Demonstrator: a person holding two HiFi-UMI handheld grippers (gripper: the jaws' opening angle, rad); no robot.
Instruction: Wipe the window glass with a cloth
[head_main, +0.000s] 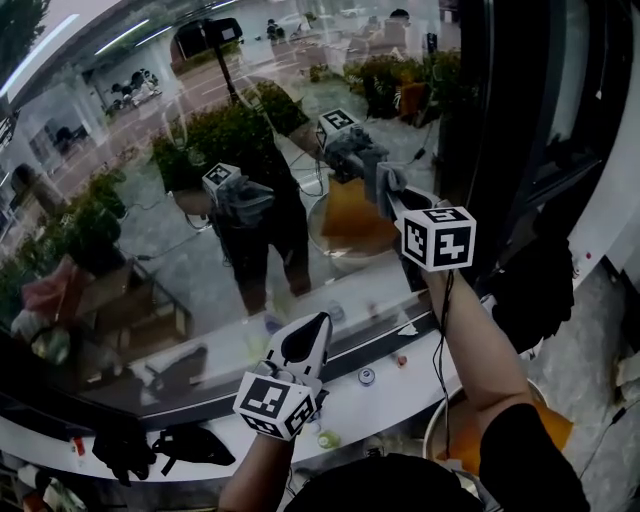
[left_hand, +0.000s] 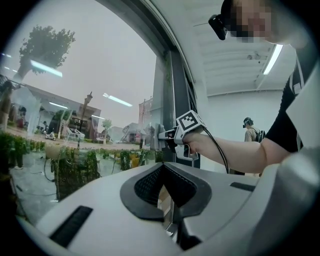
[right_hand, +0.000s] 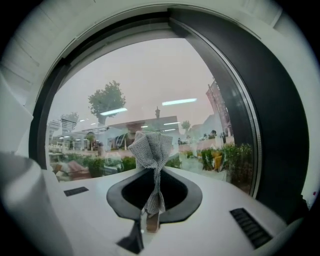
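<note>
- Head view: the person's right arm reaches forward and up, elbow low and forearm rising to the right gripper (head_main: 395, 200), whose marker cube faces the camera.
- That claw points at the window glass (head_main: 150, 150), close to the dark frame (head_main: 480, 120) on the right.
- A grey cloth (head_main: 387, 182) sticks out of its tip and seems to press on the pane, meeting its own reflection there.
- The left gripper (head_main: 308, 335) is held low and close to the body, above the white sill (head_main: 420, 380). It points up toward the glass with its black tips drawn to a point, well below the cloth.
- Left gripper view: the jaws of the left claw (left_hand: 167, 195) are pressed together, with nothing between them.
- Beyond them, the person's right hand (left_hand: 197, 145) holds the other claw (left_hand: 162, 137) level against the pane, the forearm stretched out from the right.
- Another person (left_hand: 248, 131) stands far back in the room.
- Right gripper view: the right claw (right_hand: 151, 202) is clamped on the lower end of the cloth (right_hand: 150, 150).
- The fabric rises in a narrow twist from between the jaws and fans into a crumpled bunch beyond them, just in front of the glass (right_hand: 150, 75).
- The dark frame (right_hand: 272, 140) curves down the right side.
</note>
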